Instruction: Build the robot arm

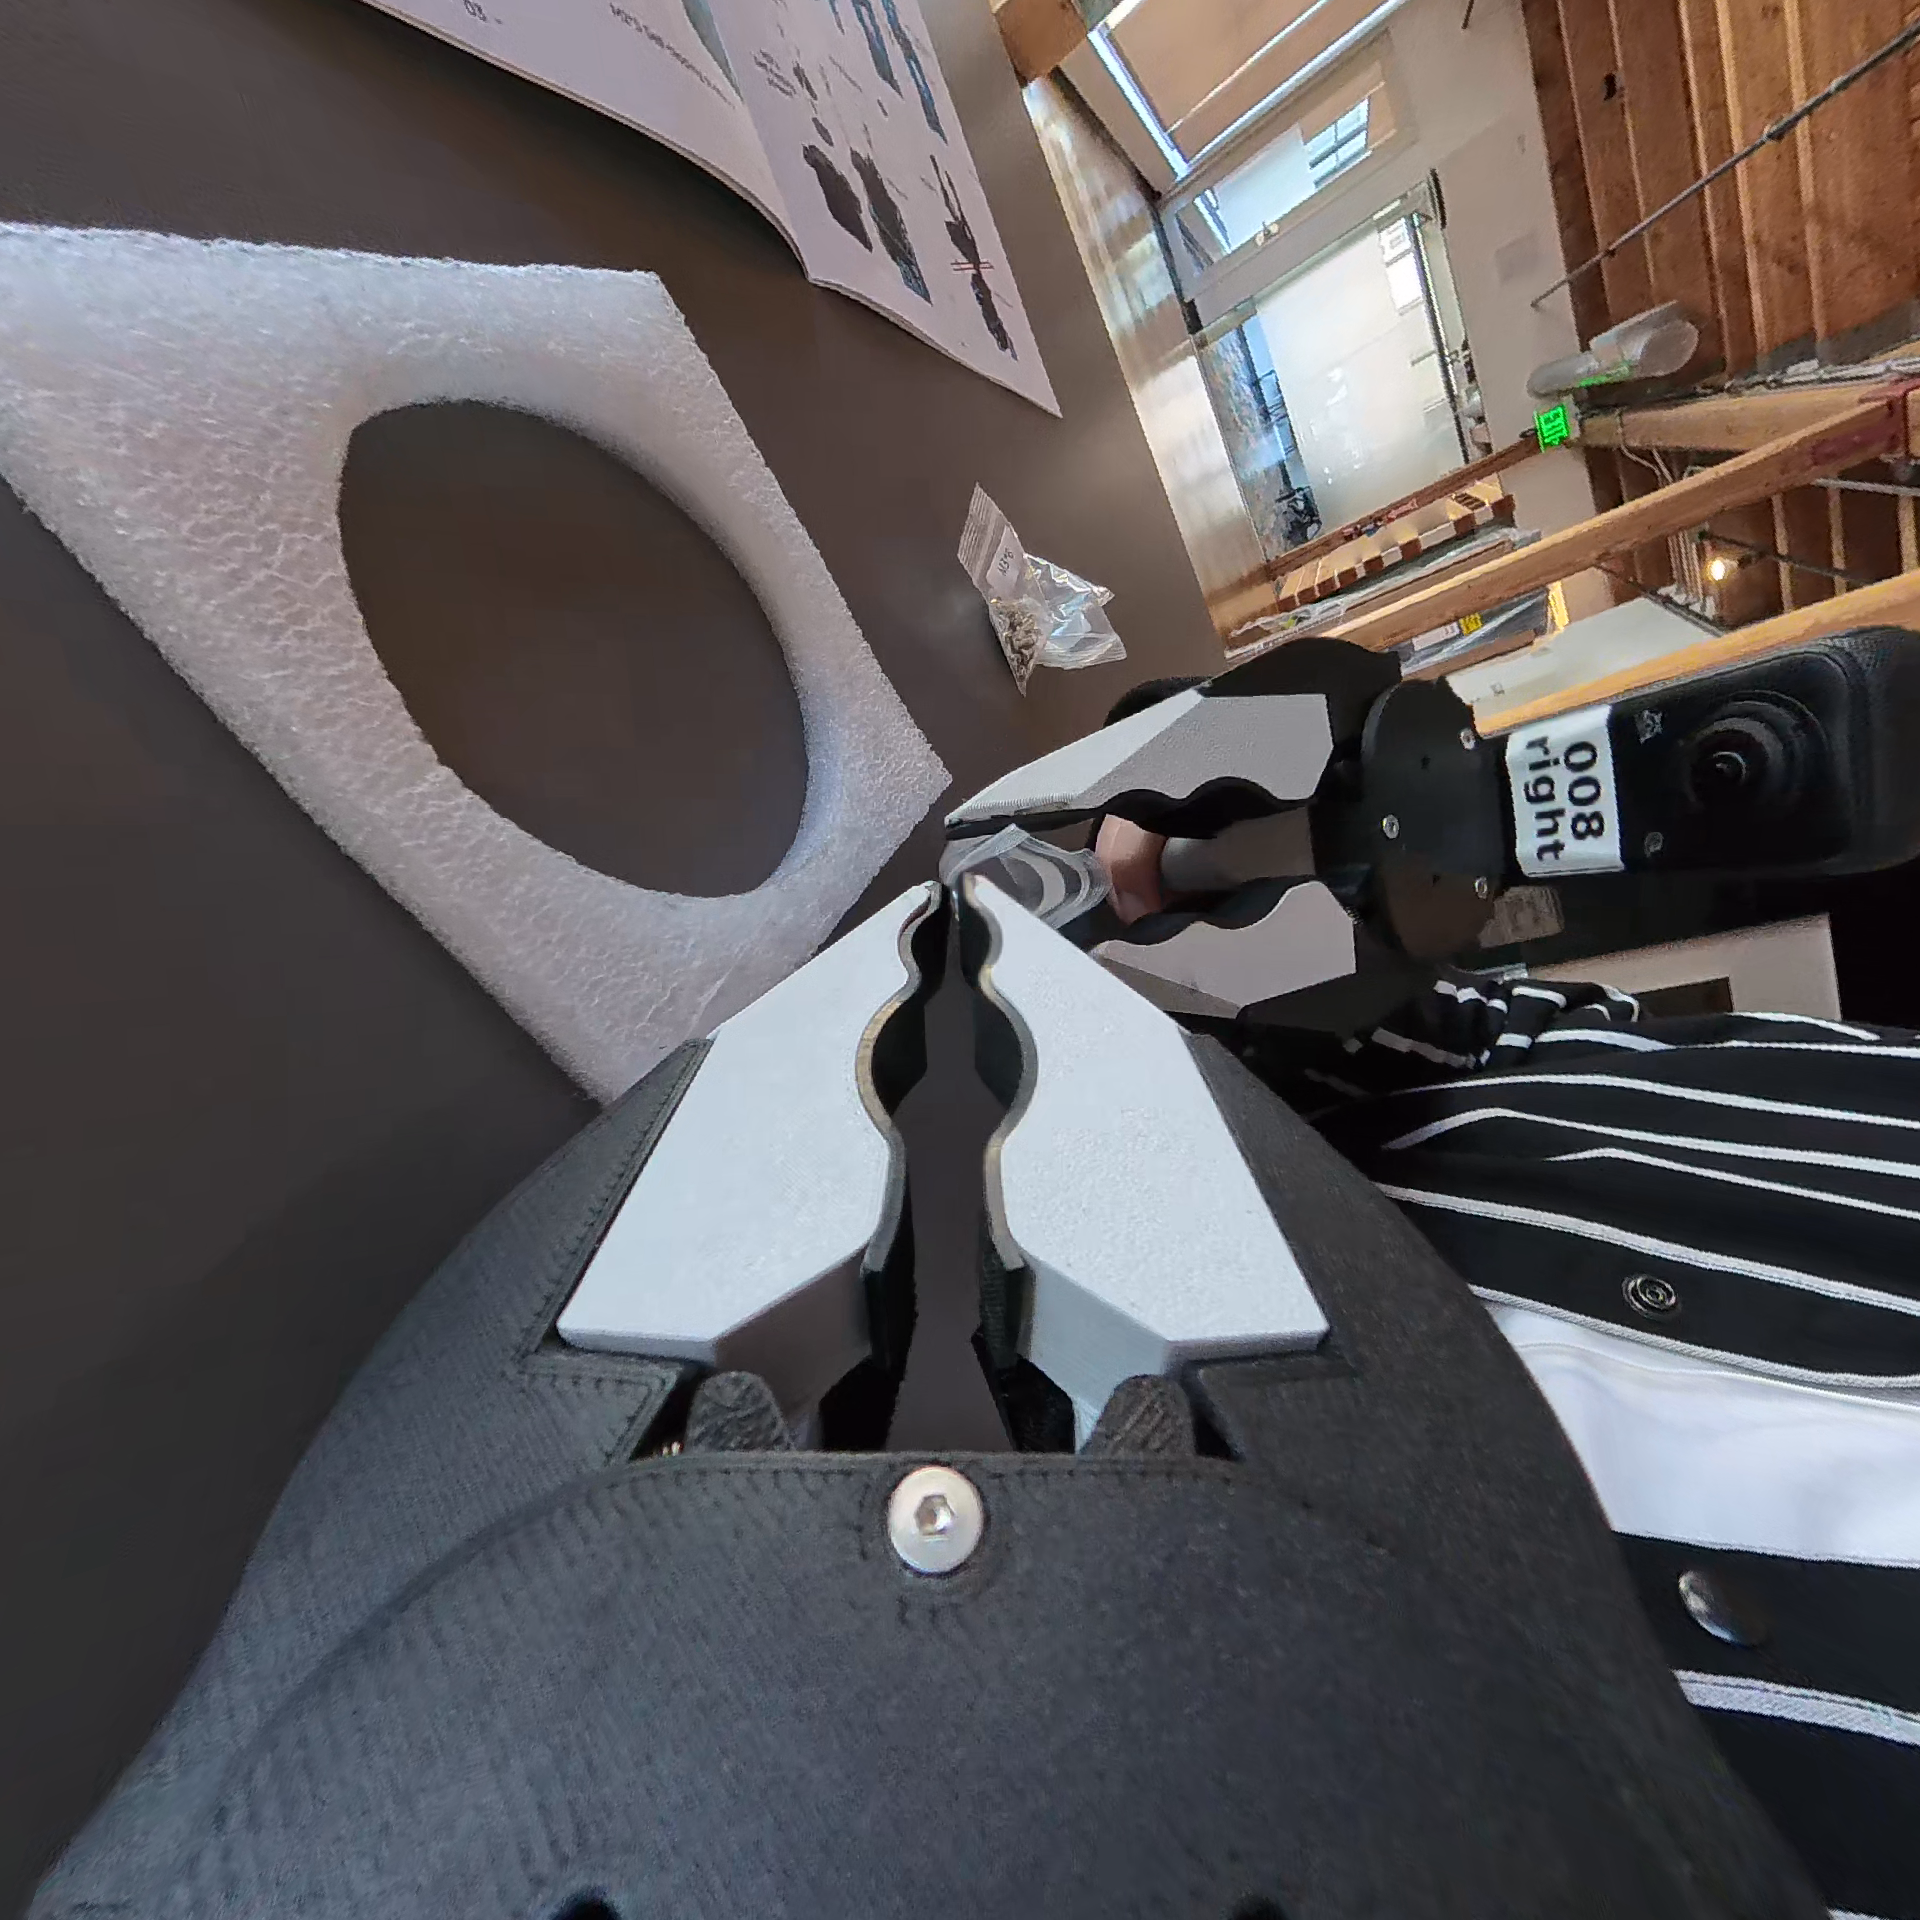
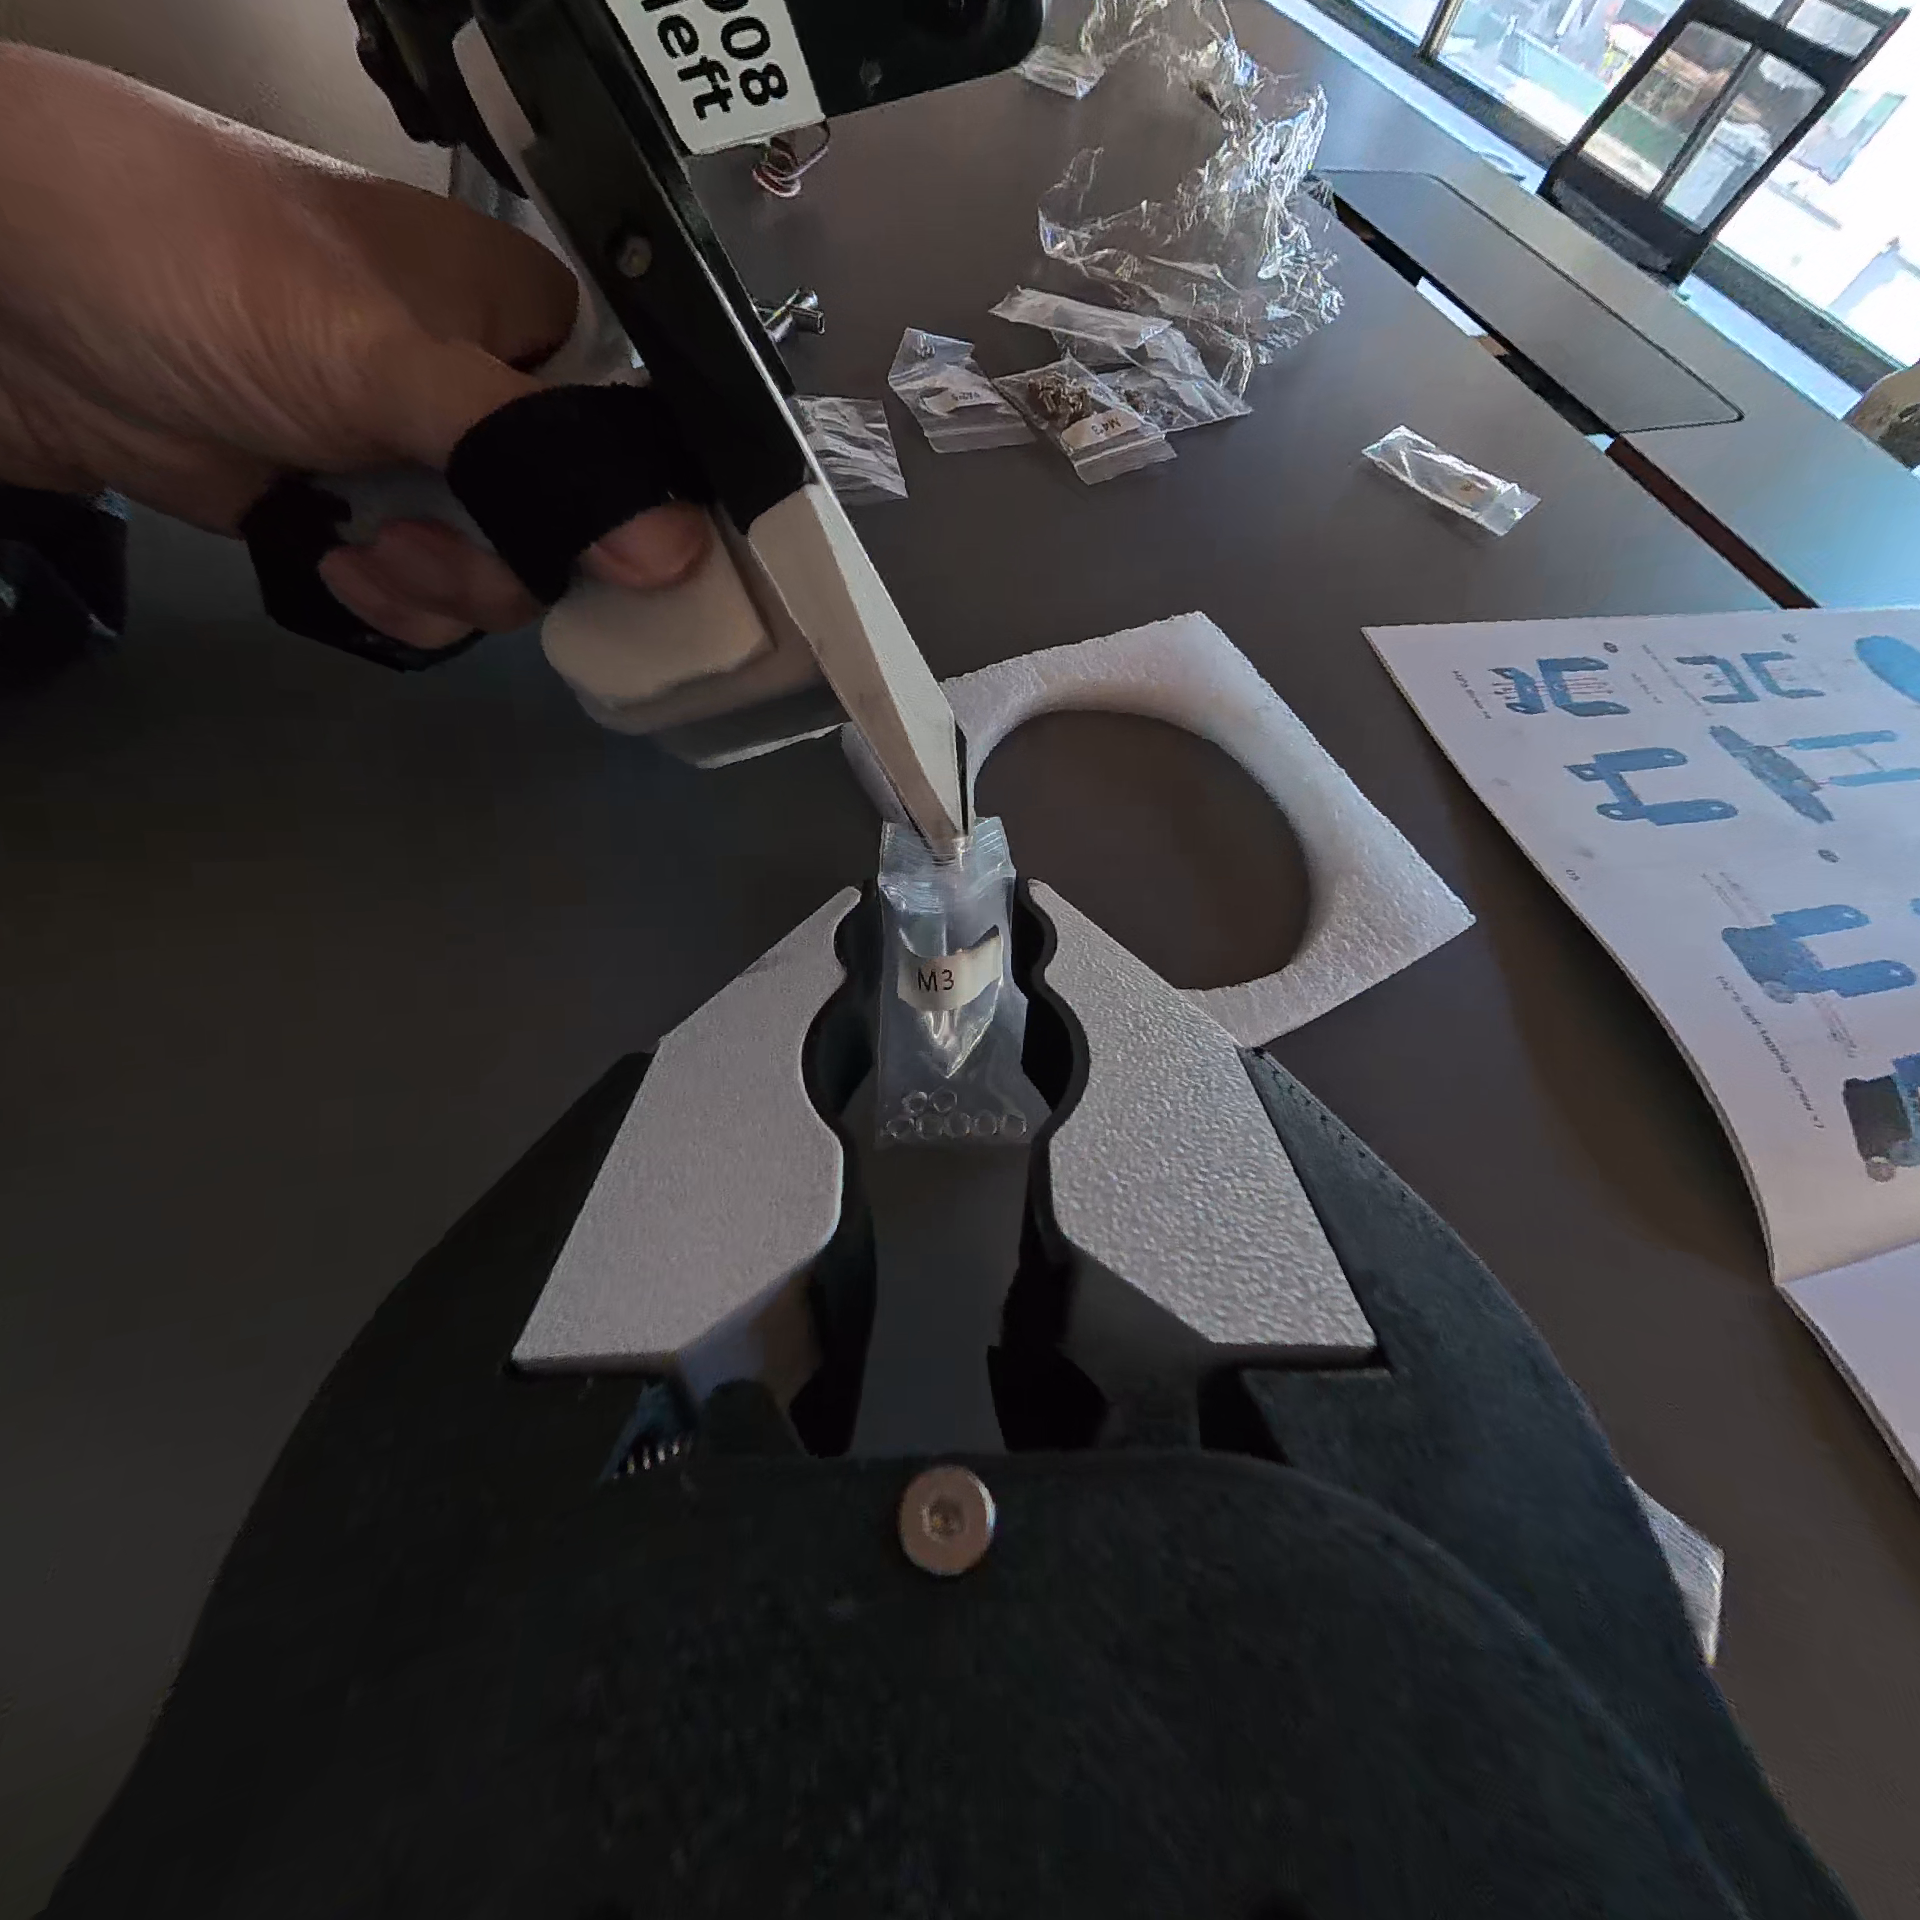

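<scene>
Bag: small clear zip bag [image 2: 945, 997] of tiny metal rings, held above the dark table [image 2: 312, 935]
Left gripper [image 2: 948, 831]: pinches the bag's far top edge
Right gripper [image 2: 940, 935]: fingers clamp the bag's sides
Nearby: white foam sheet [image 2: 1340, 831] just beyond; booklet [image 2: 1662, 883] right

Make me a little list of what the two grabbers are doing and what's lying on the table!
right gripper: shut on the sides of a small clear bag with a white label and little metal rings inside
left gripper: shut on the bag's top edge
foam: white sheet with a round hole, flat on the table behind the bag
booklet: open, blue drawings, to the right
other bags: small clear ones farther back
wrap: crumpled clear plastic behind them
table: dark
</scene>
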Available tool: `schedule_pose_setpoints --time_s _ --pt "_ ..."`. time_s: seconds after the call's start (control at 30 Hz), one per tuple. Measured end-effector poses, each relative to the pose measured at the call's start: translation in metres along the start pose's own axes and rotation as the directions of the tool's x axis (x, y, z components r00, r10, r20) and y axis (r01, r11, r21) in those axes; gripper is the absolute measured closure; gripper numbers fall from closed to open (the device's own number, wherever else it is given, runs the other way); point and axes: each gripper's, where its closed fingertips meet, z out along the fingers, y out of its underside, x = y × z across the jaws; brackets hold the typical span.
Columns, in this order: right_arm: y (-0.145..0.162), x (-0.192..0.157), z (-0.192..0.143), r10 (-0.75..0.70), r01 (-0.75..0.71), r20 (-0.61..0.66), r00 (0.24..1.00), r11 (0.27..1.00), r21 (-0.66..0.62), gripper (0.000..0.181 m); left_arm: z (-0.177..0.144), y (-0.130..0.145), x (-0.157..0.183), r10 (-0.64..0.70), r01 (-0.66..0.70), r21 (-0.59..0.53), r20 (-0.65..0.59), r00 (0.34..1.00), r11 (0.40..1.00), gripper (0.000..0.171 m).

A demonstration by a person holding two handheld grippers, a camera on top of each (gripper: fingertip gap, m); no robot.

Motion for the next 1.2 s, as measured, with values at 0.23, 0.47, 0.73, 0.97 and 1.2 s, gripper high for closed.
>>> schedule_pose_setpoints --time_s 0.23,0.47,0.73,0.97,1.2 --pt "-0.002 0.014 -0.005 -0.094 0.096 0.024 0.995 0.987 -0.129 0.158 -0.021 -0.016 0.000 -0.012 0.014 0.086 -0.023 1.000 0.996 0.149" --pt "0.018 0.043 0.007 -0.117 0.151 0.119 0.986 0.926 -0.346 0.158 -0.040 -0.026 -0.012 0.002 0.001 0.143 -0.016 1.000 0.990 0.151" --pt "0.023 0.047 0.014 -0.145 0.198 0.157 0.977 0.889 -0.412 0.158 -0.036 -0.023 -0.022 0.031 -0.033 0.136 0.019 0.999 0.990 0.151" --pt "0.023 0.048 0.015 -0.163 0.228 0.178 0.970 0.863 -0.452 0.158 -0.033 -0.021 -0.023 0.037 -0.038 0.134 0.016 0.999 0.990 0.151" --pt "0.020 0.043 0.018 -0.192 0.277 0.219 0.957 0.836 -0.473 0.158 -0.030 -0.017 -0.025 0.044 -0.048 0.115 0.036 0.998 0.992 0.151"
